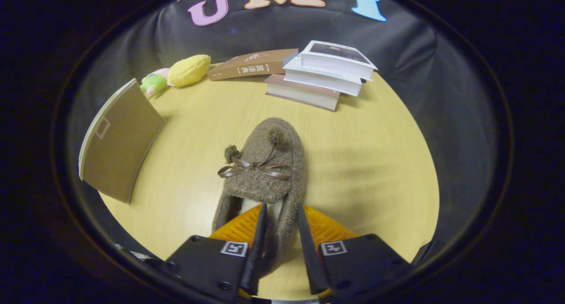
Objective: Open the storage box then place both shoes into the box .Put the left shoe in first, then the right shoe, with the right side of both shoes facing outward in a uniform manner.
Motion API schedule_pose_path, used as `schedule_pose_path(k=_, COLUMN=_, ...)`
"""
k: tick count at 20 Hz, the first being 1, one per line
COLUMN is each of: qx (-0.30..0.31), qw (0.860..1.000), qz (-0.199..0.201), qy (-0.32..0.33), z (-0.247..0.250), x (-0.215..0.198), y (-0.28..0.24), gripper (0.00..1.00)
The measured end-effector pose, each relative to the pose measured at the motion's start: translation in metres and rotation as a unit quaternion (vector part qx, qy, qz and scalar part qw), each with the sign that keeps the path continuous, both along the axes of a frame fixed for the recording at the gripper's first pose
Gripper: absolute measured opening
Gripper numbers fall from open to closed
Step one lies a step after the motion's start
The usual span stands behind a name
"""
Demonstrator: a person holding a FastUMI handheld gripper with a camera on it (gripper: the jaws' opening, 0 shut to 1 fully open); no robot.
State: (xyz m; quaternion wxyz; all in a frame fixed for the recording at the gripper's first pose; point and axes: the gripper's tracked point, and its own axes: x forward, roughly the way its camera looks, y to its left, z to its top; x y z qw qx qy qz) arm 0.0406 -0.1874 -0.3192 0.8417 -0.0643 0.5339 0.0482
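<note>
A pale wooden worktop [362, 163] was seen spread out ahead of the gripper, carrying everything else. A brown cardboard box flap [117, 140] was stood tilted well off to the left of the fingers; whether it belonged to the storage box could not be told. Beyond the gripper, at the far edge of the worktop, a stack of three books [324, 74] was piled unevenly, and a brown book [251, 64] was laid flat just to its left, touching it.

A fuzzy brown shoe [262, 171], trimmed with a ribbon bow and two pompoms, was placed directly ahead of the gripper, its toe pointed away and its heel end reaching back between the fingers. Far off to the left, past the flap, a yellow plush toy [189, 70] was set beside a small green and pink plush toy [153, 83], the two touching.

The gripper [282, 233] was held narrowly parted, with the right wall of the shoe's heel lying in the gap between the fingers. Whether both fingers [258, 242] were pressed against the wall could not be told.
</note>
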Motion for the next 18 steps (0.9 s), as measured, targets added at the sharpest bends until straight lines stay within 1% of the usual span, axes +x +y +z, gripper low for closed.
schedule_pose_path(k=2, qx=-0.002, qw=1.000, qz=-0.005, qy=0.011, z=-0.003, x=-0.002, y=-0.002, gripper=0.43)
schedule_pose_path(k=3, qx=-0.019, qw=1.000, qz=-0.023, qy=0.000, z=-0.001, x=0.002, y=-0.012, gripper=0.32)
schedule_pose_path(k=4, qx=-0.007, qw=0.999, qz=-0.033, qy=0.013, z=-0.003, x=0.000, y=-0.010, gripper=0.21)
schedule_pose_path(k=5, qx=-0.003, qw=0.999, qz=-0.050, qy=0.009, z=-0.001, x=0.002, y=-0.013, gripper=0.10)
schedule_pose_path(k=6, qx=0.000, qw=0.998, qz=-0.061, qy=0.009, z=0.000, x=0.003, y=-0.015, gripper=0.09)
schedule_pose_path(k=10, qx=0.017, qw=0.996, qz=-0.083, qy=0.002, z=0.013, x=0.001, y=-0.008, gripper=0.06)
schedule_pose_path(k=13, qx=0.047, qw=0.993, qz=-0.111, qy=0.000, z=0.026, x=0.002, y=0.008, gripper=0.03)
schedule_pose_path(k=15, qx=0.063, qw=0.990, qz=-0.127, qy=-0.001, z=0.035, x=0.001, y=0.020, gripper=0.04)
schedule_pose_path(k=18, qx=0.068, qw=0.989, qz=-0.131, qy=-0.010, z=0.051, x=0.002, y=0.042, gripper=0.04)
